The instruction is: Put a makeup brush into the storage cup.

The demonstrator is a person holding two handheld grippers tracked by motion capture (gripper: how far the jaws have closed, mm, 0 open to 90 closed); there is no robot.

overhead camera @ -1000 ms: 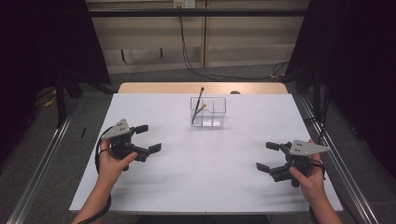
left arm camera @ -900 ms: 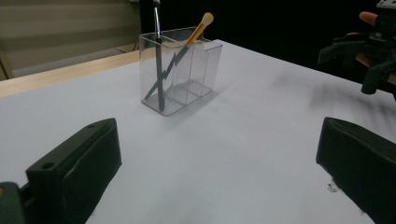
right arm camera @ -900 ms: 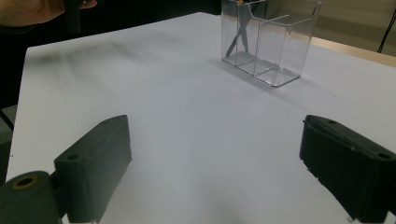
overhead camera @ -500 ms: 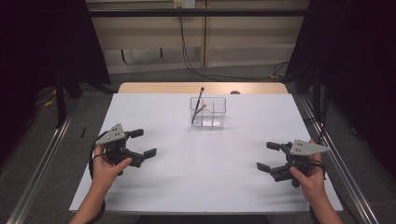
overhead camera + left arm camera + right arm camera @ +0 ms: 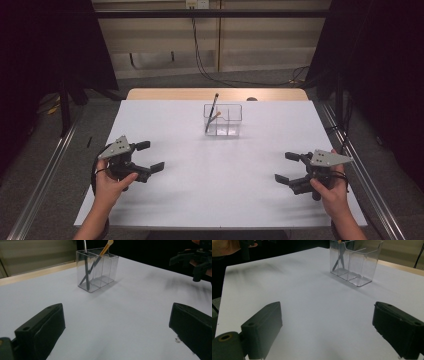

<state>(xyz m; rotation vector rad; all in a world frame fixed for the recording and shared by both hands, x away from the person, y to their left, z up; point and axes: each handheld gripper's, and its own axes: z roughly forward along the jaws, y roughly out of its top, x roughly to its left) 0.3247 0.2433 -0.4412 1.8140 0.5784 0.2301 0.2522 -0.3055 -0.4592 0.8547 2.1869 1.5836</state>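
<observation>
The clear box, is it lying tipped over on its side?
No, the clear box stands upright on the white table, holding two sticks.

The left gripper (image 5: pixel 150 156) was black, with two blocky, flat-faced jaws and a grey three-cornered plate on top. A round hole marked the upper face of each jaw. A black cable looped beside the left hand (image 5: pixel 111 181). The right gripper (image 5: pixel 286 167) looked the same, grey plate included. Both forearms were bare, without sleeves.

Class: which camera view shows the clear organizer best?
The left gripper view: the clear organizer is close, whole, both sticks visible inside. The right gripper view crops its top; the high view shows it small.
</observation>
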